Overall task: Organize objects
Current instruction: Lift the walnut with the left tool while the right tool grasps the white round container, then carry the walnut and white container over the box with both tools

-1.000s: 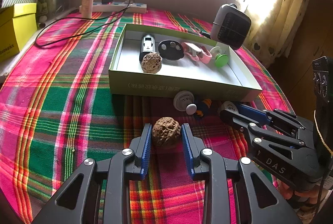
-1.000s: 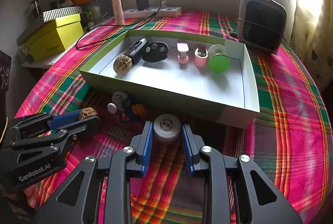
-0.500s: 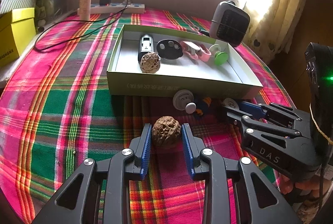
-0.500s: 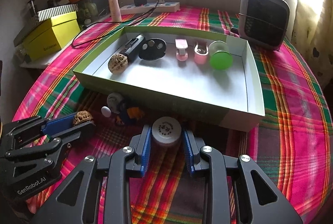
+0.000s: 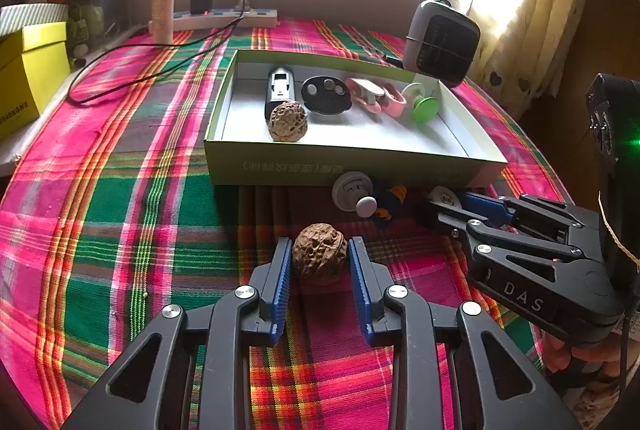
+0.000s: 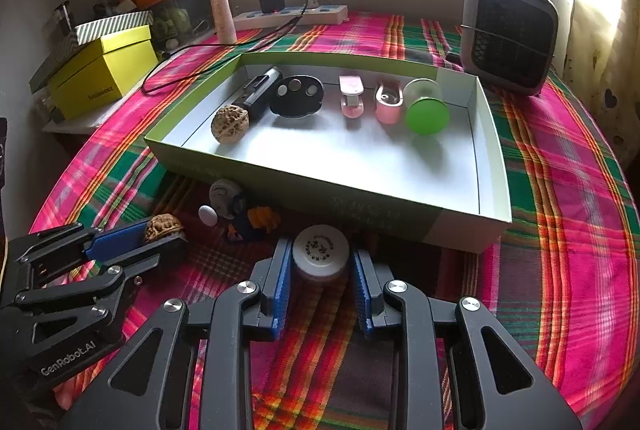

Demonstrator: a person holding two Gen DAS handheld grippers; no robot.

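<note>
Holding both catches steady, we have a walnut (image 5: pixel 319 256) clamped between the blue pads of the left gripper (image 5: pixel 319 262) and a small white-lidded jar (image 6: pixel 320 252) pinched in the right gripper (image 6: pixel 320 262). Both sit low over the plaid tablecloth (image 5: pixel 120 210), just in front of the near wall of the green box (image 5: pixel 352 166). Whether either object has cleared the cloth we cannot tell.

Inside the box a second walnut (image 5: pixel 288 121) lies near the left end, with a black device (image 5: pixel 280 90), a dark oval case (image 5: pixel 326 94), two pink clips (image 5: pixel 376 98) and a green-capped spool (image 5: pixel 424 108) lined up along the far wall. The near half of the floor is bare.

To do this step well, we judge the lift should come first and go straight up, high enough that neither load clips the near wall. The walnut is round and ridged, so we keep our grip firm and centred on it. We take the walnut to the free floor beside its twin and the jar towards the open right side, keeping the two grippers apart as they cross. A white round piece (image 5: pixel 352 190) and a small dark toy (image 5: pixel 390 202) at the foot of the wall are best left undisturbed as we rise.
</note>
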